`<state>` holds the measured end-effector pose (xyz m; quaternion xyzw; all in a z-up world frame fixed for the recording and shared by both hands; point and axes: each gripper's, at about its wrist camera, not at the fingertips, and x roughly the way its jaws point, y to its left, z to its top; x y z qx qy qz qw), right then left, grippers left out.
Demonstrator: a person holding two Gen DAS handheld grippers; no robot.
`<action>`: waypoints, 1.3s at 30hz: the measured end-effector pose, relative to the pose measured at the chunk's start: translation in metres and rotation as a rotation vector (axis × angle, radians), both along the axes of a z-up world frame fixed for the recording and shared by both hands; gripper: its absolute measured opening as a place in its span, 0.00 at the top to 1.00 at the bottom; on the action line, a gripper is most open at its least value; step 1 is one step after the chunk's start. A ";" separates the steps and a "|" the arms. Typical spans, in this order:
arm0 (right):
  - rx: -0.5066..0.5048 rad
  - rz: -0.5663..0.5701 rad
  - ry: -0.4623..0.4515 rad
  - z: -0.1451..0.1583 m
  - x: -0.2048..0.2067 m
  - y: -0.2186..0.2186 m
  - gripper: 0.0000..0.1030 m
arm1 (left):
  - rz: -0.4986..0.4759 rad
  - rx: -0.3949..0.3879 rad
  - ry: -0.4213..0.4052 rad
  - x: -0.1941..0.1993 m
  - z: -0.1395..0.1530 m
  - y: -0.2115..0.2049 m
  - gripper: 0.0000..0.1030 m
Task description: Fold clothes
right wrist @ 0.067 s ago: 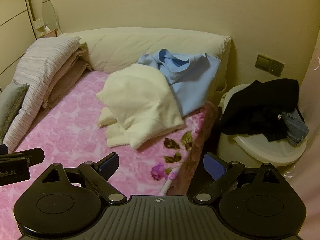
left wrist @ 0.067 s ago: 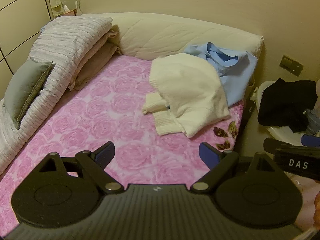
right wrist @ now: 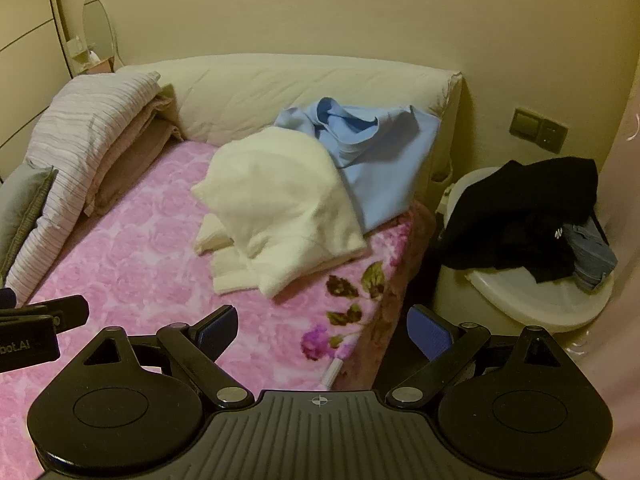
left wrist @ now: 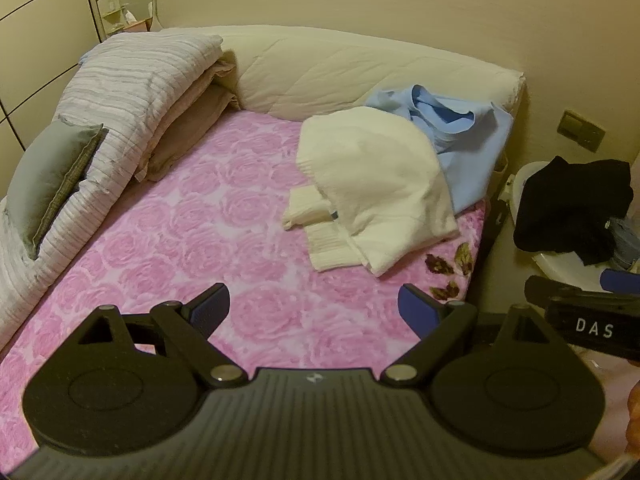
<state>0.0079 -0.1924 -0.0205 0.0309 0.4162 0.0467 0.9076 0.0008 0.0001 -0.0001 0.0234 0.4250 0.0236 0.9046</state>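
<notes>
Broadly, bed: a pink rose-print blanket (left wrist: 224, 240) covers the mattress, and its near right corner carries a darker flower-and-leaf print.
Bolster: a long cream cushion (left wrist: 360, 68) runs along the far wall at the head of the bed.
Folded bedding: a striped quilt (left wrist: 132, 92) lies stacked on beige layers along the left side, with a grey pillow (left wrist: 52, 176) leaning on its near end.
Blue garment: a light blue top (right wrist: 384, 160) lies crumpled at the far right of the bed, partly against the cream cushion.
White garment: a cream-white knit sweater (left wrist: 376, 184) lies bunched on the pink rose-print blanket, overlapping the light blue top's near edge; its ribbed cuffs (left wrist: 312, 216) poke out toward the bed's middle.
Basket pile: a black garment (right wrist: 524, 212) drapes over a white tub (right wrist: 532, 300) beside the bed, with a grey-blue piece (right wrist: 592, 252) tucked at its right; possibly denim, though the edge distortion makes that unsure.
Left gripper: the left gripper (left wrist: 316, 308) hovers over the near part of the blanket, well short of the sweater, jaws spread wide with nothing between them.
Right gripper: the right gripper (right wrist: 324, 332) hangs over the bed's right corner, jaws likewise spread wide and empty.
Wall switch: a brass-toned plate (right wrist: 540, 130) sits on the wall above the tub.
</notes>
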 end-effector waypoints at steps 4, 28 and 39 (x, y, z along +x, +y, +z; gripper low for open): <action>0.000 0.000 -0.010 0.001 0.002 0.000 0.08 | -0.002 -0.001 0.010 0.004 -0.002 -0.004 0.13; -0.038 -0.015 -0.003 0.003 0.001 0.015 0.08 | -0.017 -0.028 0.001 0.007 -0.002 0.009 0.13; -0.053 -0.017 -0.006 0.004 0.001 0.023 0.08 | -0.021 -0.040 0.007 0.009 -0.003 0.022 0.13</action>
